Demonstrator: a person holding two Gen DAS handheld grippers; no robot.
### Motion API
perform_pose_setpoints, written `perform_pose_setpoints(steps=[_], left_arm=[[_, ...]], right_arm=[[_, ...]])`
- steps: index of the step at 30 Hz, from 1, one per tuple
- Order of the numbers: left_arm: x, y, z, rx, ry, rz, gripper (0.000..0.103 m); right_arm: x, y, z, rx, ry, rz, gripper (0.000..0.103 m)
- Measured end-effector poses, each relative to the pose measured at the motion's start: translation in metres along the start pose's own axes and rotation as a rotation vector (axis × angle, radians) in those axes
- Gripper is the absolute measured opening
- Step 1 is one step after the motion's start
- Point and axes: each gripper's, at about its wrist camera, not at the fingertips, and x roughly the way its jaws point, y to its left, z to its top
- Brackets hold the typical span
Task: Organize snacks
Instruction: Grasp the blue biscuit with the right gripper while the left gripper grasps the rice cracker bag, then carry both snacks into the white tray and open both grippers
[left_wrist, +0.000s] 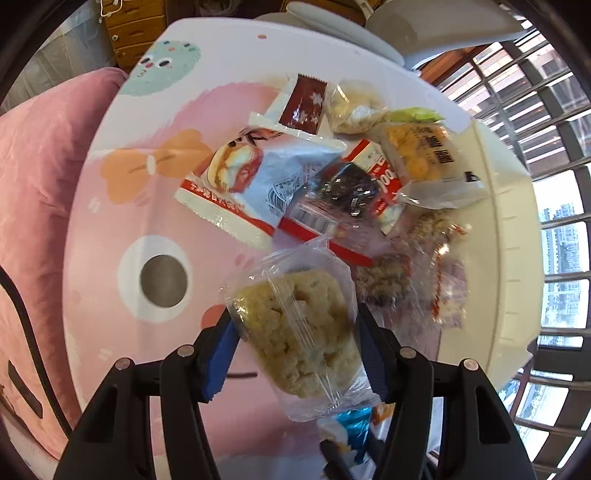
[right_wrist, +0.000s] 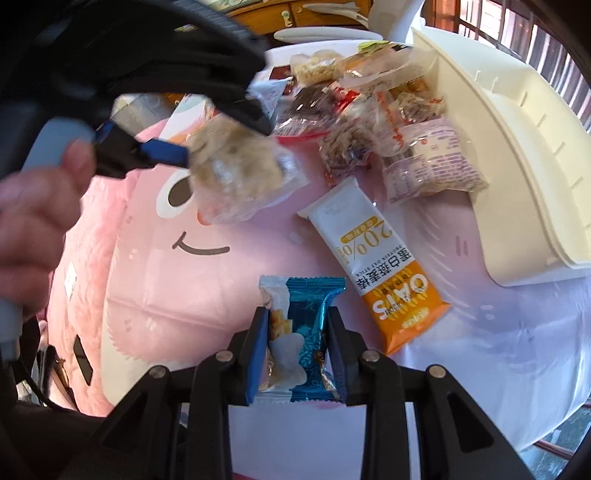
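we are gripping a clear-wrapped rice cake (left_wrist: 299, 332) in our left gripper (left_wrist: 295, 332); our right gripper (right_wrist: 297, 350) is pinching a blue snack packet (right_wrist: 303, 332) beside the oat bar (right_wrist: 376, 266).

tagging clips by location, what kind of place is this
Probably a home, perhaps a dining corner high in a flat: a cartoon tablecloth over the table, a wooden drawer cabinet behind it, and a barred window looking onto city towers.
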Motion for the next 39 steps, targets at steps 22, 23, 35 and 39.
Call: perform_pose_setpoints(steps=[22, 23, 35, 39], left_arm=[[-0.112, 0.011, -0.058, 0.098, -0.184, -0.071, 0.059], [-0.113, 0.006, -0.060, 0.105, -0.189, -0.071, 0.059], [-0.134, -0.076, -0.087, 0.164, -0.295, -0.132, 0.059], [-0.134, -0.109, -0.095, 0.182, -0.336, -0.168, 0.059]], right_arm=[[-0.097, -0.016, -0.012, -0.026, -0.151, -0.035, 0.031], [-0.101, -0.021, -0.012, -0.029, -0.157, -0.036, 0.031], [-0.146, -0.085, 0.002, -0.123, -0.200, -0.026, 0.031], [-0.156, -0.105, 0.007, -0.167, -0.211, -0.027, 0.031]])
